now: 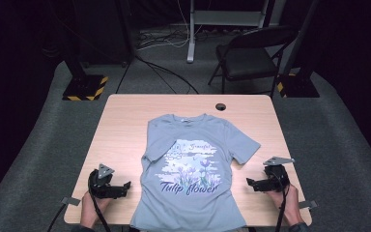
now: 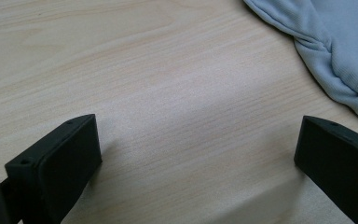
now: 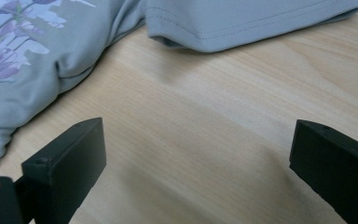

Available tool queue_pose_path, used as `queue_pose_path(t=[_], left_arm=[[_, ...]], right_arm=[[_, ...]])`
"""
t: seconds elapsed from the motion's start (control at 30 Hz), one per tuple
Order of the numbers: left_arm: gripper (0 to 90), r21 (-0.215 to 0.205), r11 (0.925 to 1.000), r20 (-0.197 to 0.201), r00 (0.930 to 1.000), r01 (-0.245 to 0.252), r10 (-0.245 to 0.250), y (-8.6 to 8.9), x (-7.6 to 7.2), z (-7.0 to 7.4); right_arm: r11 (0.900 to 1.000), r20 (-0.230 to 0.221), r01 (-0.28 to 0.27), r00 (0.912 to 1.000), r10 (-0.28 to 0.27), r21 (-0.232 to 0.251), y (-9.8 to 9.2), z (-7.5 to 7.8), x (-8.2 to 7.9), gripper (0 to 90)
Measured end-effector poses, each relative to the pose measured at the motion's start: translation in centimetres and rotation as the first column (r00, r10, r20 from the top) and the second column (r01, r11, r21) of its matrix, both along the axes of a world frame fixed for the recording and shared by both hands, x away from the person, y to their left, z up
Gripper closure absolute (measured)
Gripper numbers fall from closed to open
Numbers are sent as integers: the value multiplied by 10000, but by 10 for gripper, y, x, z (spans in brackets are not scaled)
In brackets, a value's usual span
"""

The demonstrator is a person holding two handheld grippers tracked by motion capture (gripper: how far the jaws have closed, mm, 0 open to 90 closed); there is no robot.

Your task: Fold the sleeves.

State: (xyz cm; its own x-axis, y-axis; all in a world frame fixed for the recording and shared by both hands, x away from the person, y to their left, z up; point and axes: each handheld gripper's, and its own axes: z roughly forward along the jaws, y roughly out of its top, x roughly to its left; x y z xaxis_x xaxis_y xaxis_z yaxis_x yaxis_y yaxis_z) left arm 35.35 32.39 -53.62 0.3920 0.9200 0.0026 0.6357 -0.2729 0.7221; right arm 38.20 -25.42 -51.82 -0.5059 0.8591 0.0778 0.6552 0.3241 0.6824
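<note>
A grey-blue T-shirt (image 1: 193,159) with a purple tulip print and the words "Tulip flower" lies face up in the middle of the wooden table (image 1: 125,121), its hem hanging over the near edge. My left gripper (image 1: 124,186) rests on the table just left of the shirt, open, with bare wood between its jaws (image 2: 196,154). A folded shirt edge (image 2: 335,51) shows at the upper right of that view. My right gripper (image 1: 250,182) rests right of the shirt, open over bare wood (image 3: 196,158). The right sleeve (image 3: 256,21) and printed body (image 3: 23,60) lie beyond it.
A round cable hole (image 1: 221,107) sits near the table's far edge. Behind the table stand a black folding chair (image 1: 251,55), a white stand leg (image 1: 191,34) with cables on the floor, and two posts with yellow-black striped bases (image 1: 84,87).
</note>
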Motion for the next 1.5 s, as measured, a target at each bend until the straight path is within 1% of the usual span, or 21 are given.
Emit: queue_pose_path(t=[0.1, 0.17, 0.23, 0.27, 0.3, 0.5, 0.53, 0.57, 0.6, 0.63, 0.67, 0.73, 0.8, 0.93, 1.1, 1.27, 1.37, 1.4, 1.43, 1.5], left_arm=[[0, -1, 10000, 1, 10000, 0, 0, 0, 0, 0], [0, -1, 10000, 1, 10000, -1, 1, 0, 0, 0], [0, -2, 10000, 1, 10000, -2, 2, 0, 0, 0], [0, -2, 10000, 1, 10000, -2, 2, 0, 0, 0], [0, -1, 10000, 1, 10000, 0, 0, 0, 0, 0], [0, -3, 10000, 1, 10000, -2, 2, 0, 0, 0], [0, 0, 10000, 2, 10000, -1, 1, 0, 0, 0], [0, 0, 10000, 3, 10000, -2, 2, 0, 0, 0], [0, -1, 10000, 3, 10000, -3, 3, 0, 0, 0], [0, -1, 10000, 3, 10000, -3, 3, 0, 0, 0], [0, -1, 10000, 4, 10000, -3, 3, 0, 0, 0], [0, 1, 10000, 2, 10000, -3, 3, 0, 0, 0], [0, 2, 10000, 3, 10000, -1, 1, 0, 0, 0], [0, 1, 10000, 1, 10000, -2, 2, 0, 0, 0], [0, 3, 10000, 2, 10000, -2, 2, 0, 0, 0], [0, -4, 10000, 6, 10000, -7, 7, 0, 0, 0], [0, -2, 10000, 5, 10000, -5, 5, 0, 0, 0], [0, -1, 10000, 5, 10000, -3, 3, 0, 0, 0], [0, -1, 10000, 2, 10000, -4, 4, 0, 0, 0], [0, 1, 10000, 3, 10000, -2, 2, 0, 0, 0]], right_arm=[[10000, -154, 35, 9999, -35, -4, -1, 1, 8, 30], [9999, -173, 90, 9998, -92, -83, -3, 3, 13, 33], [9999, -256, 143, 9996, -142, 31, -5, 5, 18, 37], [9999, -256, 143, 9996, -142, 31, -5, 5, 18, 37], [9998, -247, 176, 9995, -178, -66, -6, 8, 23, 37], [9995, -424, 305, 9986, -306, -27, -11, 18, 42, 39], [9995, -424, 305, 9986, -306, -27, -11, 18, 42, 39], [9993, -496, 365, 9981, -366, -39, -13, 21, 49, 40], [9992, -520, 404, 9978, -406, -51, -14, 23, 52, 40], [9992, -520, 404, 9978, -406, -51, -14, 23, 52, 40], [9990, -575, 421, 9974, -429, -149, -14, 25, 59, 41], [9990, -650, 430, 9969, -436, -102, -14, 27, 65, 43], [9987, -687, 481, 9964, -492, -184, -14, 28, 71, 43], [9984, -805, 527, 9953, -542, -198, -15, 29, 83, 43], [9975, -1137, 674, 9911, -695, -218, -15, 29, 98, 40], [9967, -1327, 783, 9879, -805, -212, -16, 30, 113, 29], [9960, -1415, 881, 9859, -895, -165, -17, 30, 120, 25], [9960, -1415, 881, 9859, -895, -165, -17, 30, 120, 25], [9955, -1521, 944, 9838, -948, -96, -19, 29, 125, 25], [9950, -1563, 989, 9827, -998, -135, -19, 28, 128, 29]])
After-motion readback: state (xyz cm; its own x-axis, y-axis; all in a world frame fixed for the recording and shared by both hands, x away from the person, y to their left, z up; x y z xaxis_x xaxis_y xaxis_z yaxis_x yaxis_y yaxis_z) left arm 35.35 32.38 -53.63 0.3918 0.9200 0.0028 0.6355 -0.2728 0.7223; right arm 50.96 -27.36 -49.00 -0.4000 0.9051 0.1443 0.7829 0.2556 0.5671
